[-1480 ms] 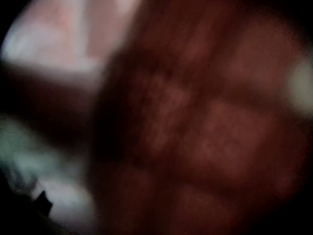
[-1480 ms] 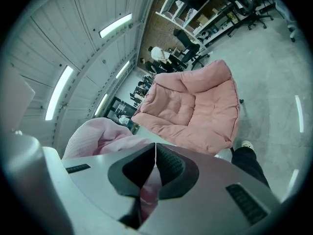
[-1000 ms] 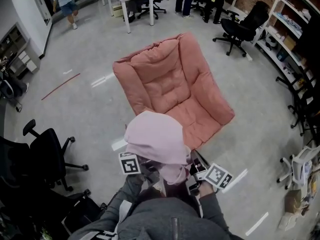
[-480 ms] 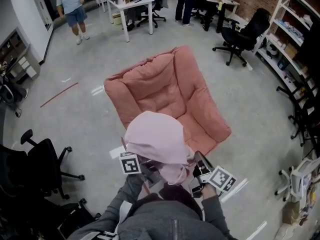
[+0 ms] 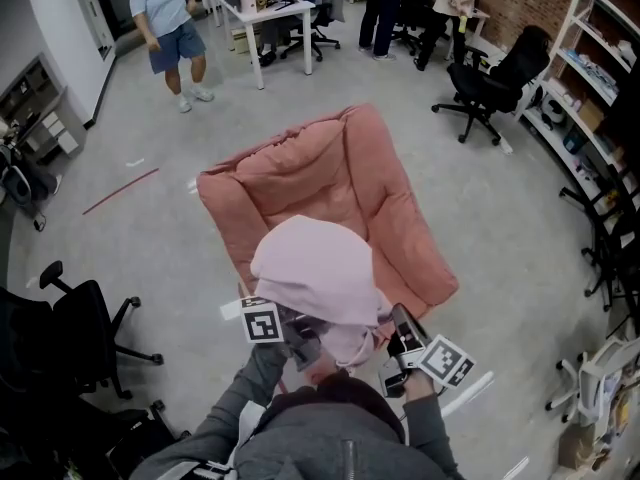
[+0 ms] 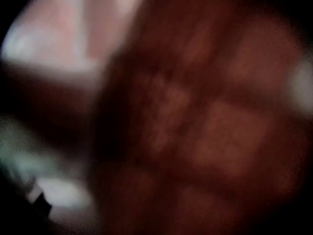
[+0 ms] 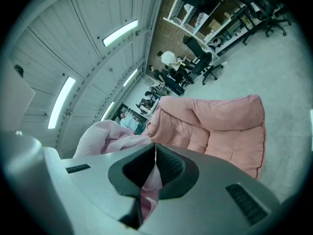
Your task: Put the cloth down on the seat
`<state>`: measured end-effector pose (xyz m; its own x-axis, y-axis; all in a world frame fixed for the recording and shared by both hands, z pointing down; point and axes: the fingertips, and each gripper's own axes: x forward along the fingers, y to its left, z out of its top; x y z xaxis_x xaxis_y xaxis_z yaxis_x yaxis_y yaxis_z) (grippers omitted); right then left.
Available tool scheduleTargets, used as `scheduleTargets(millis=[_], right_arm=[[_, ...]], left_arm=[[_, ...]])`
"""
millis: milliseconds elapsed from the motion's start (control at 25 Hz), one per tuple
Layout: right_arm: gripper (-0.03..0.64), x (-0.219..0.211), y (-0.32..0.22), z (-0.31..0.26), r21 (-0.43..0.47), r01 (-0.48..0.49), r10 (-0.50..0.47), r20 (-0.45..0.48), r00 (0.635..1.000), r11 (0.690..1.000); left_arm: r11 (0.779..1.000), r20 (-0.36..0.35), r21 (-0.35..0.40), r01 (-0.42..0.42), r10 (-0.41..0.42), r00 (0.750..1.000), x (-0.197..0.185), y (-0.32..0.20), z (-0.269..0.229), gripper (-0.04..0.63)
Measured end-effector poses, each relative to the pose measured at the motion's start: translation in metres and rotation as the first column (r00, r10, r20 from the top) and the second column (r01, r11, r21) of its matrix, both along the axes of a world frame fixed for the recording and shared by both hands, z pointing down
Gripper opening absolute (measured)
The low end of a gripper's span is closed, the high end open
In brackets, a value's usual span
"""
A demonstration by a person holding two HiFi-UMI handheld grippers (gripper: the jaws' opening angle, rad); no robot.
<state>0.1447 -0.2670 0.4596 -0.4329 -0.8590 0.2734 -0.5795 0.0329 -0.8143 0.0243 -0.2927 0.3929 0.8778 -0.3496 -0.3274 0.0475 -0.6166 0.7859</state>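
Observation:
A pale pink cloth (image 5: 315, 273) is bunched in a mound between my two grippers, over the front edge of the salmon-pink cushioned seat (image 5: 300, 183). My right gripper (image 5: 392, 336) holds it from the right. In the right gripper view the jaws (image 7: 155, 153) are shut, with a fold of the cloth (image 7: 107, 136) pinched between the pads and the seat (image 7: 215, 126) beyond. My left gripper (image 5: 290, 333) sits under the cloth's left side, its fingertips hidden. The left gripper view is a dark reddish blur, covered by fabric.
A person in a light blue shirt (image 5: 170, 18) walks on the floor beyond the seat. A black office chair (image 5: 85, 313) stands at the left and another (image 5: 490, 73) at the back right. A white table (image 5: 265, 13) and more people are at the back. Shelves (image 5: 600, 98) line the right.
Both grippers have carried the cloth forward, and its mound now overlaps the seat's front. The person in blue has walked closer.

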Motion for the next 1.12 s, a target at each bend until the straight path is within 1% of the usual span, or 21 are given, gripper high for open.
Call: scheduleTargets(millis=[160, 320, 400, 520, 680, 840, 920, 1040, 1120], right_arm=[[0.011, 0.015, -0.020, -0.001, 0.012, -0.001, 0.001, 0.012, 1.000, 1.000], [0.011, 0.035, -0.038, 0.000, 0.007, -0.009, 0.009, -0.027, 1.000, 1.000], [0.011, 0.041, -0.048, -0.004, 0.015, -0.013, 0.013, -0.015, 1.000, 1.000], [0.011, 0.052, -0.064, -0.011, 0.031, -0.024, 0.024, 0.004, 1.000, 0.999], [0.011, 0.069, -0.084, -0.020, 0.055, -0.057, 0.057, 0.004, 0.998, 0.997], [0.011, 0.092, -0.102, -0.028, 0.083, -0.114, 0.114, 0.001, 0.993, 0.990], [0.011, 0.103, -0.110, -0.030, 0.097, -0.138, 0.138, 0.003, 0.990, 0.986], [0.011, 0.124, -0.114, -0.022, 0.083, -0.176, 0.180, -0.035, 0.983, 0.981], [0.011, 0.137, -0.116, -0.017, 0.070, -0.201, 0.205, -0.053, 0.977, 0.977]], left_arm=[[1.000, -0.002, 0.013, 0.001, -0.001, 1.000, 0.017, -0.022, -0.004, 0.385], [0.999, 0.028, 0.038, -0.007, 0.006, 1.000, 0.034, -0.046, -0.008, 0.385], [0.998, 0.048, 0.057, -0.014, 0.011, 0.999, 0.043, -0.059, -0.013, 0.385], [0.996, 0.046, 0.084, -0.033, 0.029, 0.998, 0.059, -0.079, -0.026, 0.386], [0.991, 0.059, 0.116, -0.066, 0.060, 0.996, 0.079, -0.102, -0.038, 0.386], [0.988, 0.075, 0.132, -0.084, 0.075, 0.994, 0.098, -0.124, -0.043, 0.385], [0.986, 0.090, 0.134, -0.096, 0.084, 0.992, 0.110, -0.134, -0.040, 0.386], [0.984, 0.125, 0.131, -0.122, 0.106, 0.987, 0.131, -0.148, -0.030, 0.385], [0.983, 0.174, 0.123, -0.137, 0.114, 0.978, 0.145, -0.158, -0.018, 0.386]])
